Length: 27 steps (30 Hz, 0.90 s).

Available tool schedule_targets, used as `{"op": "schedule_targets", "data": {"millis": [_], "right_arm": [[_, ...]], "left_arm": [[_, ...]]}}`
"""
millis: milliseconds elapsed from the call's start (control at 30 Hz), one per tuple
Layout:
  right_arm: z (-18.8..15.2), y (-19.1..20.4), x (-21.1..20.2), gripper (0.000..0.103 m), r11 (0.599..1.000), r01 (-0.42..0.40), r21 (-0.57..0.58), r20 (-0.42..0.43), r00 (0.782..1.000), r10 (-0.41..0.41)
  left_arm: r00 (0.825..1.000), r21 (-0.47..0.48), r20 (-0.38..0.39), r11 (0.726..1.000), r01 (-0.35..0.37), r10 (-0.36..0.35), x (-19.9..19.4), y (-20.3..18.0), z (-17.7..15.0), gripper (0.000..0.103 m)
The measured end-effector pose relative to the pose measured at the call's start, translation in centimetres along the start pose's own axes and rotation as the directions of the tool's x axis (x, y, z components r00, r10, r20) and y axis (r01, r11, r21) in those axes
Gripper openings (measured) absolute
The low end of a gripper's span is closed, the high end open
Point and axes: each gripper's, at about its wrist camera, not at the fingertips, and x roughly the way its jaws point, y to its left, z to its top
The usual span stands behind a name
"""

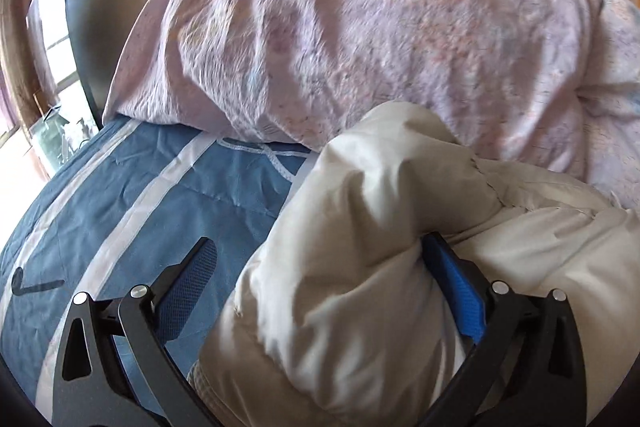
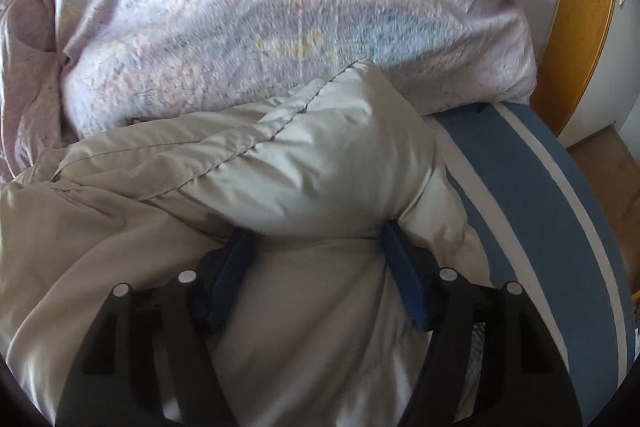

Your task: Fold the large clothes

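A puffy off-white padded jacket lies on the blue bed sheet. In the left wrist view my left gripper is wide open, and a thick fold of the jacket bulges between its blue pads. In the right wrist view the same jacket fills the middle. My right gripper is also open, with a padded roll of the jacket lying between and over its blue pads. The fingertips of both are partly hidden by fabric.
A large pink floral duvet is heaped just behind the jacket, and it also shows in the right wrist view. A window is at the far left. A wooden bed frame and the floor lie to the right of the striped sheet edge.
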Motion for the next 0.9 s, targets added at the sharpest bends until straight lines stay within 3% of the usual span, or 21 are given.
{"op": "schedule_targets", "data": {"millis": [233, 367, 433, 500, 567, 633, 733, 833, 900], "right_arm": [[-0.6, -0.3, 0.0, 0.069, 1.000, 0.011, 0.010, 0.015, 1.000, -0.011], [-2.3, -1.9, -4.7, 0.065, 0.995, -0.064, 0.082, 0.062, 0.996, 0.059], [-3.1, -2.7, -4.3, 0.065, 0.992, -0.059, 0.108, 0.034, 0.998, 0.056], [-3.4, -2.3, -3.0, 0.068, 0.997, -0.049, 0.065, 0.005, 0.999, 0.049], [-3.3, -2.8, -4.2, 0.066, 0.993, -0.055, 0.101, 0.009, 0.998, 0.055], [-3.9, -4.8, -7.5, 0.067, 0.960, -0.172, 0.221, 0.077, 0.984, 0.159], [-5.9, -8.3, -10.6, 0.077, 0.897, -0.250, 0.365, 0.126, 0.968, 0.219], [-8.9, -10.4, -11.0, 0.077, 0.828, -0.284, 0.483, 0.097, 0.957, 0.272], [-10.7, -11.9, -9.7, 0.077, 0.740, -0.321, 0.591, 0.064, 0.933, 0.354]], "left_arm": [[1.000, -0.012, -0.022, 1.000, 0.016, -0.017, 0.5, 0.3, 0.0, 0.102], [1.000, -0.019, -0.003, 1.000, 0.003, -0.003, -1.6, 1.7, -0.4, 0.102], [1.000, -0.029, -0.001, 1.000, -0.005, 0.005, -1.4, 2.1, -0.6, 0.102], [1.000, -0.024, -0.025, 1.000, -0.010, 0.009, -0.5, 1.8, -0.7, 0.102], [1.000, -0.022, -0.025, 1.000, -0.008, 0.007, -1.2, 1.8, -0.8, 0.102], [0.997, -0.034, -0.024, 0.997, 0.070, -0.071, -2.7, 3.0, -1.3, 0.098], [0.977, -0.098, 0.010, 0.973, 0.211, -0.211, -6.5, 6.0, -3.1, 0.098], [0.941, -0.197, -0.013, 0.924, 0.328, -0.337, -8.8, 9.4, -5.1, 0.101], [0.919, -0.265, -0.052, 0.893, 0.365, -0.391, -9.1, 10.7, -6.6, 0.101]]}}
